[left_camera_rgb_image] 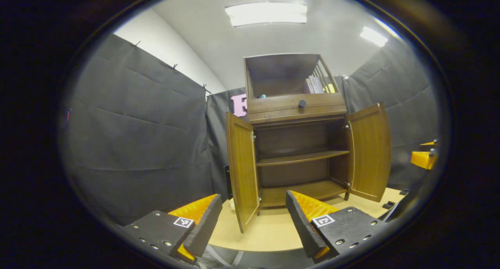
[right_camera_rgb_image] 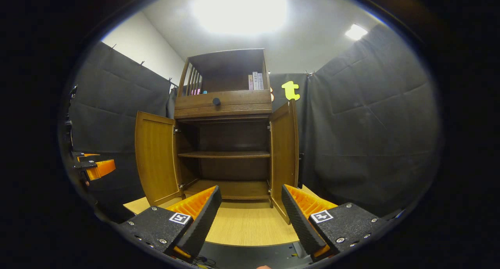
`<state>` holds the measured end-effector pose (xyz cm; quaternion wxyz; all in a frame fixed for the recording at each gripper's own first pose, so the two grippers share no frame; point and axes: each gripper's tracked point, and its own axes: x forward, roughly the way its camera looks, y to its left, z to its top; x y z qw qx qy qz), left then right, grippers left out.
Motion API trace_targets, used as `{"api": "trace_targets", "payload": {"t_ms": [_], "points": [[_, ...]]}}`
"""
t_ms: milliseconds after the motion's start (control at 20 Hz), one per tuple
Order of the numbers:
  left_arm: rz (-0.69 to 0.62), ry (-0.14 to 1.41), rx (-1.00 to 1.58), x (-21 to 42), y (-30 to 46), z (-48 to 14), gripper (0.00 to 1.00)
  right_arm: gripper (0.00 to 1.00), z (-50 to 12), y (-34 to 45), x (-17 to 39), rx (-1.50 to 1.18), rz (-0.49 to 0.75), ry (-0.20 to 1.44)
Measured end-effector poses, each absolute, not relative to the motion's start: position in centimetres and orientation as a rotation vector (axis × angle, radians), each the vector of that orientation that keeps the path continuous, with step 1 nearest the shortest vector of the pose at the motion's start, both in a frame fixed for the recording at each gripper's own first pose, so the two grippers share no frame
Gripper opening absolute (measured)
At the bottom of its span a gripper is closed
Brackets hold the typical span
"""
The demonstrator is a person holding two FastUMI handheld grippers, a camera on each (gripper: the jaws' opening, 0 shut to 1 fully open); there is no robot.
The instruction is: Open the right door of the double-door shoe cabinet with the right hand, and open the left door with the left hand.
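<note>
The brown wooden shoe cabinet (left_camera_rgb_image: 297, 144) stands on a light wood table with both doors swung wide. In the left gripper view the left door (left_camera_rgb_image: 243, 171) hangs nearest me and the right door (left_camera_rgb_image: 369, 151) angles outward. My left gripper (left_camera_rgb_image: 252, 222) is open, back from the cabinet, holding nothing. In the right gripper view the cabinet (right_camera_rgb_image: 226, 144) shows its left door (right_camera_rgb_image: 154, 161) and right door (right_camera_rgb_image: 284, 155) open, with bare shelves inside. My right gripper (right_camera_rgb_image: 248, 218) is open and free, just short of the right door's lower edge.
A drawer with a dark knob (left_camera_rgb_image: 302, 103) and an upper shelf with books (left_camera_rgb_image: 316, 84) top the cabinet. The round table (right_camera_rgb_image: 242, 226) ends close in front of the fingers. The other gripper shows far off at each view's edge (left_camera_rgb_image: 424, 157) (right_camera_rgb_image: 95, 167). Black cloth walls surround.
</note>
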<state>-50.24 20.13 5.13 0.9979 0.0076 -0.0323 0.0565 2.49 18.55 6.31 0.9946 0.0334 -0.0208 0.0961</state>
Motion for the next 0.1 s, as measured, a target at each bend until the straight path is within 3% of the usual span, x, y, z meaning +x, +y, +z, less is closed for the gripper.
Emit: {"api": "trace_targets", "payload": {"t_ms": [100], "points": [[0.109,-0.069,0.020,-50.22,20.00,5.20,0.99,0.95,6.23,18.55,2.39,0.063,0.189,-0.045]]}}
